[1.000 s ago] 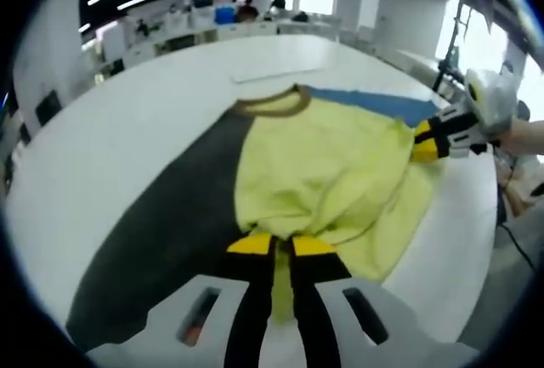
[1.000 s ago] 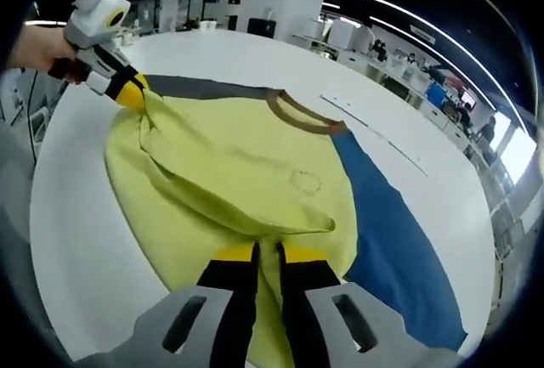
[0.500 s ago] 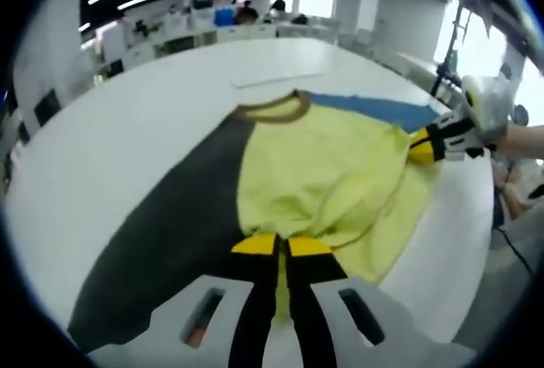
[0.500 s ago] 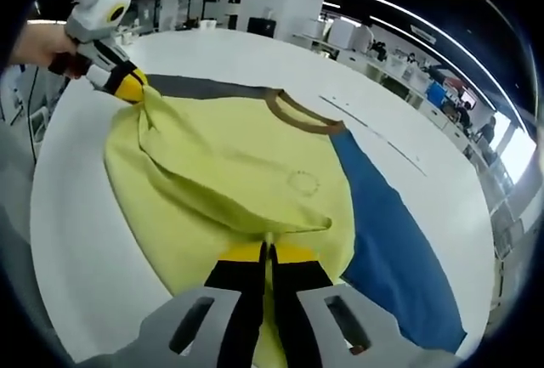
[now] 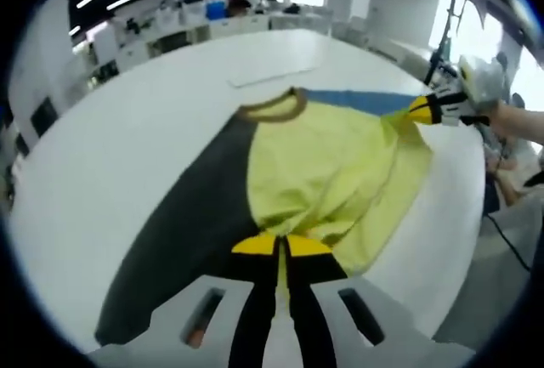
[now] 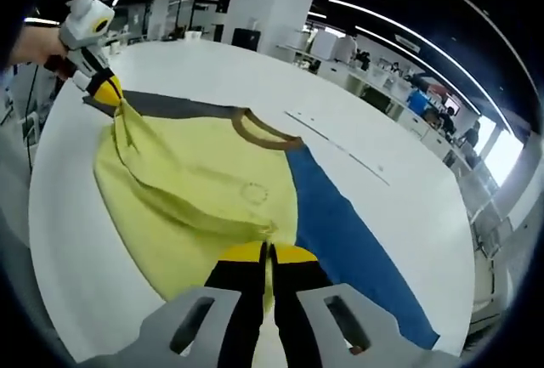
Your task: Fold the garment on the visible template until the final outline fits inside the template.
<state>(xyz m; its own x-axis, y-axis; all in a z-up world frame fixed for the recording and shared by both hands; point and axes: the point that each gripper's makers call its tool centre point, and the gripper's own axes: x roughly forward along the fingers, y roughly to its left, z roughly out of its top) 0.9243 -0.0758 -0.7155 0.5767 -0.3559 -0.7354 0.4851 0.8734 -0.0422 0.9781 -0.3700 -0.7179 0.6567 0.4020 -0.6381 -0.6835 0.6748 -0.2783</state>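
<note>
1. Garment [image 5: 327,164]: a yellow shirt with a brown collar [image 5: 274,106], lying crumpled on a white worktop [image 5: 110,155], near its edge
2. Left gripper [image 5: 280,245] has its yellow-tipped jaws pressed together on a fold of the yellow cloth at the bottom of the left gripper view; the same gripper appears at the upper left of the right gripper view [image 6: 106,89], pinching a raised corner of the shirt
3. Right gripper [image 6: 268,253] likewise has its jaws closed tight on a fold of yellow cloth, low in the right gripper view; in the left gripper view it sits at the upper right [image 5: 421,110], clamped on the shirt's far corner, with a hand [image 5: 518,121] behind it
4. Template: under the shirt lie a dark grey panel [image 5: 183,232] on one side and a blue panel [image 6: 340,232] on the other, both flat on the worktop and reaching out past the cloth
5. Cloth between the two grippers is lifted into loose ridges, and the collar lies flat where the grey and blue panels meet
</note>
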